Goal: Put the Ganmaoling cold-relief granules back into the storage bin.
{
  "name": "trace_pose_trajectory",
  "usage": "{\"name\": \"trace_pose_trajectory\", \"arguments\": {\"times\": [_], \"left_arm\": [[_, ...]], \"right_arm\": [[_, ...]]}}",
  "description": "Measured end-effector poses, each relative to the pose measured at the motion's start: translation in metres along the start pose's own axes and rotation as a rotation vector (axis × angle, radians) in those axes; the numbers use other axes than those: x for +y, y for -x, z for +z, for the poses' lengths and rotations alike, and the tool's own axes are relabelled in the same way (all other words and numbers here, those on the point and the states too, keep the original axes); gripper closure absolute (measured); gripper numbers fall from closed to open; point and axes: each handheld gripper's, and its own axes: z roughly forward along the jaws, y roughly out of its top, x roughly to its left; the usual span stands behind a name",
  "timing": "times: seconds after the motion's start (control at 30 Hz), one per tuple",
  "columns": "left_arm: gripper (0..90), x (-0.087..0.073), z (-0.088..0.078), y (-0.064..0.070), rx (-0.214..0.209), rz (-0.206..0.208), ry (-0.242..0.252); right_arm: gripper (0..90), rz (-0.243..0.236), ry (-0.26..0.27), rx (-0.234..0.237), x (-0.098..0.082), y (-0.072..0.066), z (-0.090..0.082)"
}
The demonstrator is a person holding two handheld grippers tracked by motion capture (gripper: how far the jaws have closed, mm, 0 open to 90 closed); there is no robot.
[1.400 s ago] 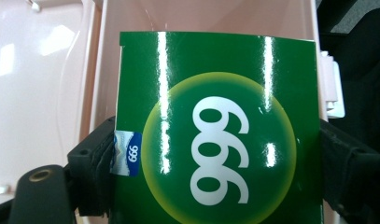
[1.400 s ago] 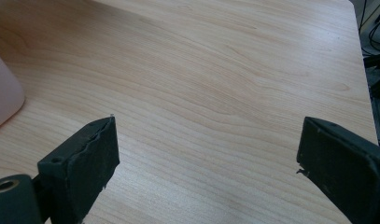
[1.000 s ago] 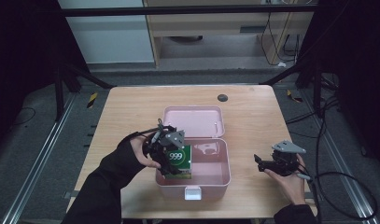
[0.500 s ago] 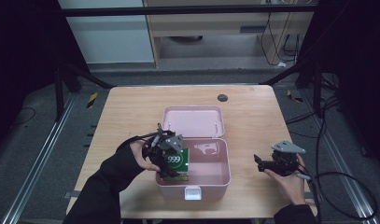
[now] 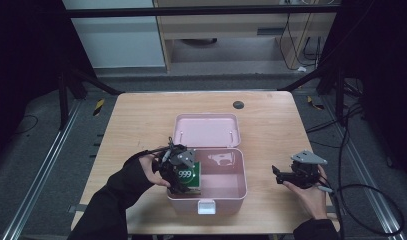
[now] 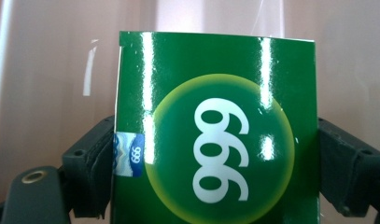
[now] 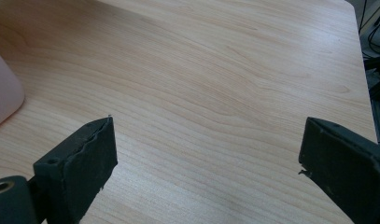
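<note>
Placing step: left tongs (image 5: 183,175) w/ green "999" box (image 5: 189,175) btwn jaws that have just been easing apart, box down in pink case (image 5: 226,189) by desk's near edge; right tongs (image 5: 283,175) spread, empty; next: free box, withdraw

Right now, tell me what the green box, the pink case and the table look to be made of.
Green box: glossy coated cardboard, judging by bright glare streaks and a sharp folded edge.
Pink case: likely moulded plastic, smooth with rounded corners.
Table: light wood or wood-look laminate, matte, with visible grain.

Lab recording bay, wooden table (image 5: 141,115) inside black frame (image 5: 201,10), cables (image 5: 371,200) across floor
</note>
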Motion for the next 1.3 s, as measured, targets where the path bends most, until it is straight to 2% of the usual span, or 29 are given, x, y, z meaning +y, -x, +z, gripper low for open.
{"name": "trace_pose_trajectory", "arguments": {"times": [0.17, 0.23, 0.4, 0.47, 0.5, 0.53, 0.57, 0.6, 0.63, 0.67, 0.73, 0.77, 0.83, 0.9, 0.93, 1.0, 1.03, 1.07, 1.1, 1.13, 1.17, 1.2, 1.23, 1.27, 1.3], "left_arm": [[11.4, 0.000, 0.001, 0.000, -0.006, 0.002, -0.006], [11.5, -0.001, -0.006, 0.000, -0.005, -0.012, 0.034], [12.2, -0.004, -0.020, 0.002, 0.018, -0.019, 0.054], [13.5, -0.006, -0.035, 0.004, 0.045, -0.036, 0.089], [14.4, -0.006, -0.035, 0.004, 0.045, -0.036, 0.089], [15.8, -0.009, -0.049, 0.005, 0.059, -0.056, 0.135], [17.1, -0.009, -0.049, 0.005, 0.059, -0.056, 0.135], [18.4, -0.013, -0.063, 0.005, 0.085, -0.086, 0.183], [19.5, -0.015, -0.067, 0.006, 0.092, -0.100, 0.208], [21.2, -0.015, -0.067, 0.006, 0.092, -0.100, 0.208], [23.1, -0.026, -0.085, 0.008, 0.141, -0.158, 0.255], [24.4, -0.026, -0.085, 0.008, 0.141, -0.158, 0.255], [25.9, -0.042, -0.094, 0.011, 0.187, -0.223, 0.278], [27.0, -0.057, -0.097, 0.013, 0.219, -0.270, 0.286], [27.5, -0.057, -0.097, 0.013, 0.219, -0.270, 0.286], [27.8, -0.071, -0.096, 0.014, 0.244, -0.327, 0.294], [27.9, -0.082, -0.094, 0.015, 0.263, -0.369, 0.301], [28.0, -0.091, -0.092, 0.019, 0.278, -0.438, 0.298], [28.0, -0.100, -0.088, 0.019, 0.295, -0.462, 0.311], [27.6, -0.108, -0.084, 0.018, 0.321, -0.482, 0.335], [27.1, -0.123, -0.079, 0.019, 0.366, -0.545, 0.336], [26.5, -0.123, -0.079, 0.019, 0.366, -0.545, 0.336], [25.3, -0.138, -0.070, 0.020, 0.419, -0.610, 0.333], [24.3, -0.146, -0.065, 0.021, 0.431, -0.651, 0.336], [24.0, -0.146, -0.065, 0.021, 0.431, -0.651, 0.336]], "right_arm": [[4.3, -0.002, -0.001, -0.002, 0.000, 0.000, 0.000], [4.2, 0.000, 0.001, -0.003, 0.000, 0.000, -0.001], [4.1, -0.003, 0.001, -0.006, 0.000, 0.000, -0.001], [4.1, -0.001, 0.003, -0.009, 0.000, 0.001, -0.001], [4.1, -0.001, 0.003, -0.009, 0.000, 0.001, -0.001], [4.1, 0.006, 0.002, -0.009, 0.000, 0.001, -0.001], [4.1, 0.006, 0.002, -0.009, 0.000, 0.001, -0.001], [4.2, 0.010, 0.004, -0.010, 0.000, 0.001, -0.002], [4.3, 0.011, 0.005, -0.011, 0.000, 0.002, -0.002], [4.3, 0.011, 0.005, -0.011, 0.000, 0.002, -0.002], [4.6, 0.018, 0.007, -0.014, 0.000, 0.002, -0.003], [4.6, 0.018, 0.007, -0.014, 0.000, 0.002, -0.003], [5.1, 0.021, 0.009, -0.017, 0.000, 0.003, -0.004], [5.6, 0.030, 0.008, -0.016, -0.001, 0.004, -0.005], [5.6, 0.030, 0.008, -0.016, -0.001, 0.004, -0.005], [6.6, 0.036, 0.005, -0.014, -0.001, 0.005, -0.005], [7.2, 0.037, 0.004, -0.013, -0.002, 0.005, -0.005], [7.9, 0.035, 0.004, -0.014, -0.002, 0.004, -0.005], [8.6, 0.028, 0.004, -0.015, -0.002, 0.004, -0.005], [9.2, 0.028, 0.005, -0.014, -0.002, 0.004, -0.006], [10.1, 0.031, 0.000, -0.013, -0.002, 0.004, -0.006], [10.1, 0.031, 0.000, -0.013, -0.002, 0.004, -0.006], [10.6, 0.033, -0.002, -0.004, -0.003, 0.004, -0.005], [10.7, 0.031, -0.003, -0.005, -0.003, 0.004, -0.005], [10.7, 0.029, -0.005, -0.003, -0.004, 0.004, -0.005]]}}
